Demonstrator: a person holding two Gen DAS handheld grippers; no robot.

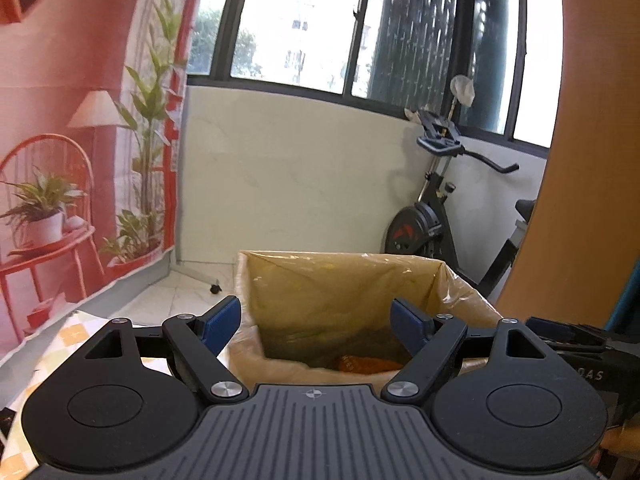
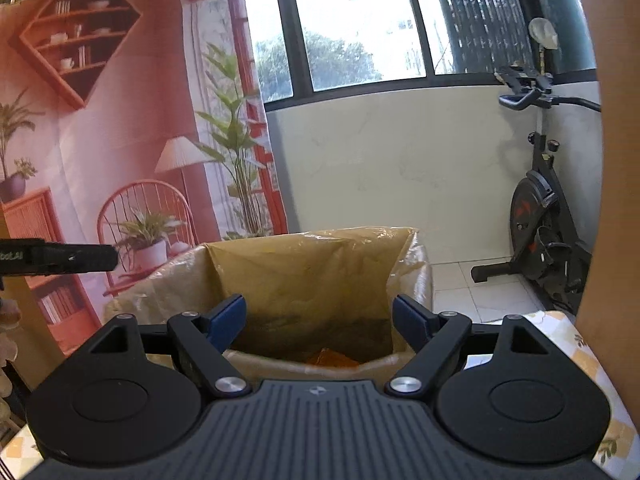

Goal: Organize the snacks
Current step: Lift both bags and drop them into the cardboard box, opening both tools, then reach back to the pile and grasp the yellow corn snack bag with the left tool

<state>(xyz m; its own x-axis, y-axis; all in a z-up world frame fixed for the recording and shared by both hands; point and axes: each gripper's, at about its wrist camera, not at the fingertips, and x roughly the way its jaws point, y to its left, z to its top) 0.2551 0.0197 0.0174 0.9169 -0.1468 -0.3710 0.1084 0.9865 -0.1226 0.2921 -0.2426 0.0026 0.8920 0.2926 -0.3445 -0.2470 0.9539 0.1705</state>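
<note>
A cardboard box lined with a clear plastic bag (image 1: 360, 280) (image 2: 312, 272) stands just past the table edge. An orange snack packet (image 1: 368, 364) (image 2: 332, 358) lies at its bottom. My left gripper (image 1: 316, 320) hangs over the box's near rim, open, with nothing between its blue pads. My right gripper (image 2: 318, 320) also faces into the box, open and empty. In the left wrist view the right gripper's body (image 1: 580, 340) shows at the right edge. The left gripper's body (image 2: 60, 258) appears at the left in the right wrist view.
A checked tablecloth (image 1: 72, 332) (image 2: 568, 344) covers the table under both grippers. A printed backdrop of a red room (image 1: 60, 120) hangs at the left. An exercise bike (image 1: 436, 208) (image 2: 548, 216) stands by the white wall under the windows. A person's arm (image 2: 616, 200) fills the right edge.
</note>
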